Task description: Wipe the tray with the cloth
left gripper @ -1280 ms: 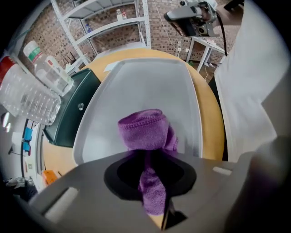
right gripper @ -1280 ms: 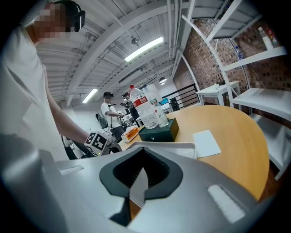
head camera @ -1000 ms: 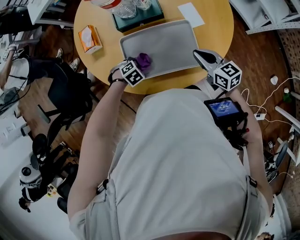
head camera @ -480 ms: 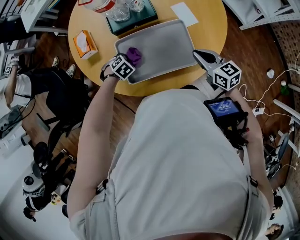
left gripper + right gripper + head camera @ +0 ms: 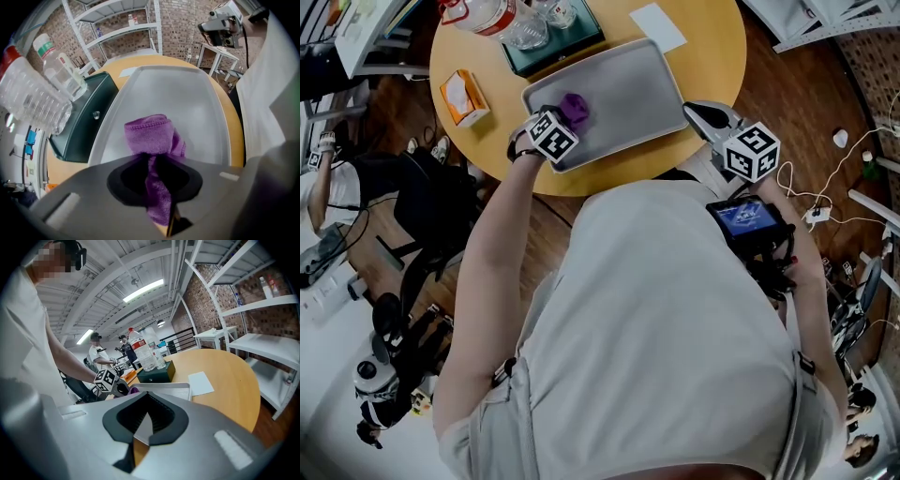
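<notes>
A round yellow wooden table (image 5: pixel 712 66) carried a grey rectangular tray (image 5: pixel 623 89), a dark green box (image 5: pixel 574 45) just beside it, an orange tissue packet (image 5: pixel 457 97) and a white paper sheet (image 5: pixel 656 26).

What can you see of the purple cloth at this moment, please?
The purple cloth looks like soft microfibre with a stitched hem. It is bunched into a folded wad, its tail pinched between the jaws of the left gripper. The wad rests on the grey tray, near its left end in the head view.
</notes>
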`<move>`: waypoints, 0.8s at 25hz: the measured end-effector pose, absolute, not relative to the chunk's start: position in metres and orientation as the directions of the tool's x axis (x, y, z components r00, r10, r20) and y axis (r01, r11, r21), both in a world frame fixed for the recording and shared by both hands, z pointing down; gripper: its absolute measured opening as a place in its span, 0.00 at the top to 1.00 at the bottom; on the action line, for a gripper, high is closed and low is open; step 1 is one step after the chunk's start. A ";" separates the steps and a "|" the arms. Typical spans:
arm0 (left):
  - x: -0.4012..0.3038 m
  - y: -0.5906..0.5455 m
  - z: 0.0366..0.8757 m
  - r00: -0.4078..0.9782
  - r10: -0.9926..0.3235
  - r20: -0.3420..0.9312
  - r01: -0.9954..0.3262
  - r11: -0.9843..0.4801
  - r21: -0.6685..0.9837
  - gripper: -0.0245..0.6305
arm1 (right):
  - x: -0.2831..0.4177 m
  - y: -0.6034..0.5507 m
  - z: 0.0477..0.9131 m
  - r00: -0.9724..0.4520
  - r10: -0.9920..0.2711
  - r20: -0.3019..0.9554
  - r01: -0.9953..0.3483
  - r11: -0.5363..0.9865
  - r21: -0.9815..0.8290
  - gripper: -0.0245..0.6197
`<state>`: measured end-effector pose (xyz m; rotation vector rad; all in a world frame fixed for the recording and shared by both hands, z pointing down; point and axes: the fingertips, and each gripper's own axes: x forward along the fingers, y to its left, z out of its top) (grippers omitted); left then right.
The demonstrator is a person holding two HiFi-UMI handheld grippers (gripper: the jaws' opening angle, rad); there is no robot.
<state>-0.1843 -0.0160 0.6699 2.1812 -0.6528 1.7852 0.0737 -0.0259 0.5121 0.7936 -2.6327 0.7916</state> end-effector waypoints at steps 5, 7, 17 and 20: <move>-0.130 -0.036 0.669 0.177 -0.169 0.970 -0.449 -0.891 -0.073 0.86 | 0.093 -0.022 0.518 -0.795 -0.447 0.409 -0.601 0.668 -0.438 0.96; -0.105 -0.044 0.668 0.197 -0.157 0.968 -0.434 -0.899 -0.057 0.86 | 0.101 -0.021 0.521 -0.788 -0.457 0.413 -0.612 0.654 -0.445 0.96; -0.010 -0.070 0.669 0.178 -0.122 0.976 -0.314 -0.948 -0.061 0.86 | 0.139 -0.024 0.530 -0.761 -0.491 0.423 -0.648 0.605 -0.464 0.96; 0.009 -0.076 0.669 0.180 -0.123 0.976 -0.293 -0.954 -0.066 0.86 | 0.143 -0.025 0.532 -0.762 -0.487 0.426 -0.647 0.601 -0.469 0.96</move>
